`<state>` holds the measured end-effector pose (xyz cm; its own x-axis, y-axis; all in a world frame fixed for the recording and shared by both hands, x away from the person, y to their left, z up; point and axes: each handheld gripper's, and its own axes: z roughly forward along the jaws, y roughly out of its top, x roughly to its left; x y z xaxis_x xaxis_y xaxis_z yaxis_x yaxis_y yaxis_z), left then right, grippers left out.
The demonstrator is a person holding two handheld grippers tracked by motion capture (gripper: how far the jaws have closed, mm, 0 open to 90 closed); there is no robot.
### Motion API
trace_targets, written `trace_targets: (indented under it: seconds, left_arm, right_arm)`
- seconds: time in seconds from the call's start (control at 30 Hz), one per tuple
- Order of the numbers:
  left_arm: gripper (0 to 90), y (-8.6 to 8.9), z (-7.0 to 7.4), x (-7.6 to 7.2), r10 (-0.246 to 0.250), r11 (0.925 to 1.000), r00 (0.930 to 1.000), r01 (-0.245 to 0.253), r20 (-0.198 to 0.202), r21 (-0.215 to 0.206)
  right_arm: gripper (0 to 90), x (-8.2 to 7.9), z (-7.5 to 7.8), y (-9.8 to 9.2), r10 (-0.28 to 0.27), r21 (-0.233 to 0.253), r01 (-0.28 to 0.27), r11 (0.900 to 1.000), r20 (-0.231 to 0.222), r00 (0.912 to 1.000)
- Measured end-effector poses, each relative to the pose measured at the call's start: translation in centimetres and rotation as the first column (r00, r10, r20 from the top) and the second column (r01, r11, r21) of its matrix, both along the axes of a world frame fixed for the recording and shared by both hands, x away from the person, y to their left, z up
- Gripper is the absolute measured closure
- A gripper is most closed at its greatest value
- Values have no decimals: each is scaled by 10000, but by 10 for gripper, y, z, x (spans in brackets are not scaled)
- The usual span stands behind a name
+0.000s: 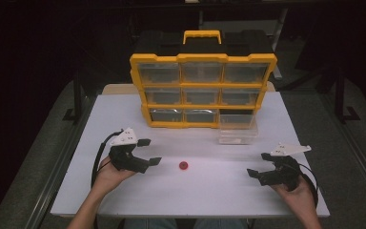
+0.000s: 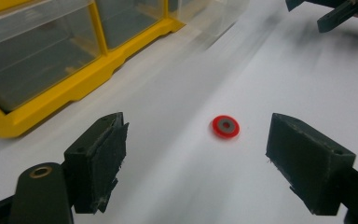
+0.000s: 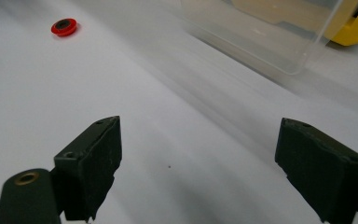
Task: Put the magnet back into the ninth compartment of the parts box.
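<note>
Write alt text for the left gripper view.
A small red plastic ring with a grey centre lies flat on the white table, ahead of and between the open black jaws of the left hand-held gripper, nearer the right jaw. A yellow-framed organiser with clear plastic drawers stands at upper left; the other hand-held gripper shows at top right.

The white table [image 1: 205,186] is lit evenly from above, while the surroundings are left very dark. Motion streaks are seen across the surface in both gripper views. The red ring [image 2: 225,127] is slightly blurred, and soft glare is noticed on the clear drawers [image 1: 201,72].
</note>
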<state>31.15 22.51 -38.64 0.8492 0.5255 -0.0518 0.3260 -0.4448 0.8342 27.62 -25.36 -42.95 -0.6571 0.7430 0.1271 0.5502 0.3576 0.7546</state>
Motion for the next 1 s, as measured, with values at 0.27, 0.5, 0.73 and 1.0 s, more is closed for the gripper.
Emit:
trace_targets:
  seconds: [0.27, 0.5, 0.73, 1.0]
  left_arm:
    - [198, 13, -9, -5, 296, 9995, 9995, -297, -117, -115]
    - [197, 24, -10, -9, 511, 9985, 9987, -511, 12, -205]
    - [194, 35, -15, -15, 789, 9966, 9969, -790, -20, -215]
    - [193, 36, -17, -13, 775, 9969, 9970, -776, -49, -147]
  right_arm:
    - [138, 0, 0, 2, 162, -25, -162, 9999, 140, 9998]
    - [138, 0, 1, 9, 397, 12, -397, 9992, 30, 9992]
    - [138, -3, 7, 21, 949, 57, -950, 9955, 175, 9953]
    - [140, 1, 21, 40, 1612, 52, -1612, 9869, 88, 9869]
